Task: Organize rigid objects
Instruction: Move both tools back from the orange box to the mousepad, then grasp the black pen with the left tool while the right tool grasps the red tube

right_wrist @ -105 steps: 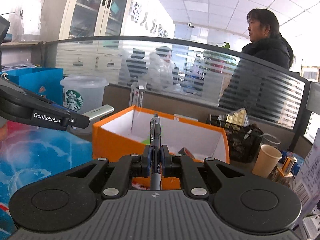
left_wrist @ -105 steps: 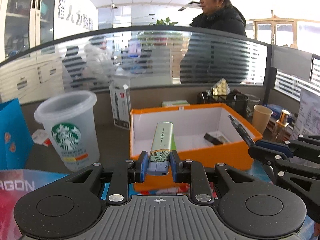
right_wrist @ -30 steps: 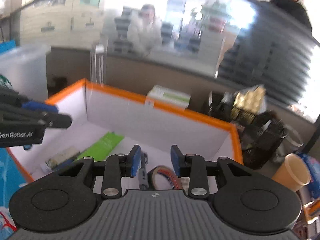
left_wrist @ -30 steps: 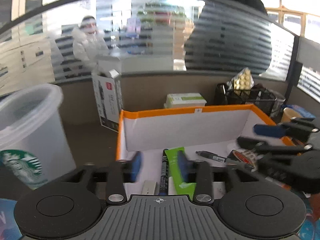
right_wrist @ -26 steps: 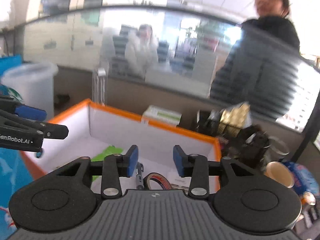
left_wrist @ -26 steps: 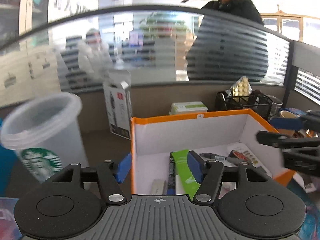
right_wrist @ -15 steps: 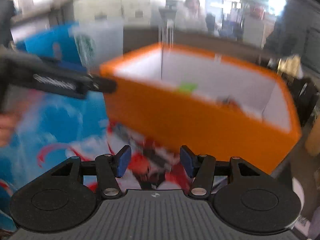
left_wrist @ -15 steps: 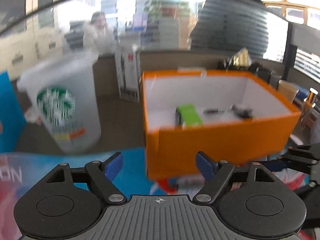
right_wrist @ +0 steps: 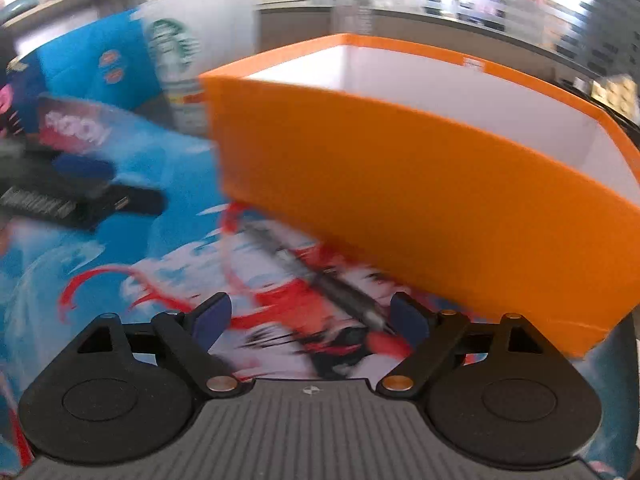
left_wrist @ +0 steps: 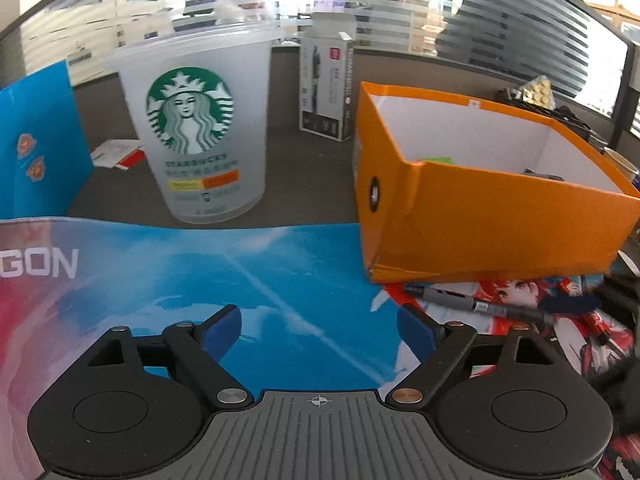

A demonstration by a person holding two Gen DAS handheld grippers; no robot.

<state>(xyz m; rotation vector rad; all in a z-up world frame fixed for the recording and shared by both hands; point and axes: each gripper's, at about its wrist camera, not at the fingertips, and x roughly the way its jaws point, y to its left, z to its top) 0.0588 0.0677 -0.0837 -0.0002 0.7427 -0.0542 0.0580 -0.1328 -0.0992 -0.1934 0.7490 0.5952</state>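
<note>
1. The orange box (left_wrist: 492,216) is the landmark: a cardboard carton with white inner walls, open at the top, sitting on a printed desk mat (left_wrist: 256,276). Over its near wall, a green flat item (left_wrist: 436,159) and a dark object (left_wrist: 544,175) show inside; the rest of the contents are hidden by the wall.
2. Left of the orange box stands a frosted plastic cup (left_wrist: 200,128) with a green Starbucks logo, upright on the dark desk just behind the mat's edge. I cannot tell whether anything is in it.
3. Behind the gap between the cup and the orange box stands a tall retail carton (left_wrist: 326,88), printed white and grey.
4. Far left of the box, beyond the cup, a glossy blue paper bag (left_wrist: 36,140) stands upright.
5. A pen (left_wrist: 468,303), slim with a grey barrel, lies flat on the mat just in front of the orange box's near wall, outside the box.
6. The left gripper (left_wrist: 319,326) hovers over the mat in front of the box's left corner, its blue-padded jaws spread wide and holding nothing; the pen lies to its right.
7. The right gripper (right_wrist: 311,318) is also spread wide and empty. In its blurred view, the pen (right_wrist: 320,276) lies diagonally between the jaws, with its near end close to the right pad (right_wrist: 408,320), and the box's long orange wall (right_wrist: 420,200) rises just behind.
</note>
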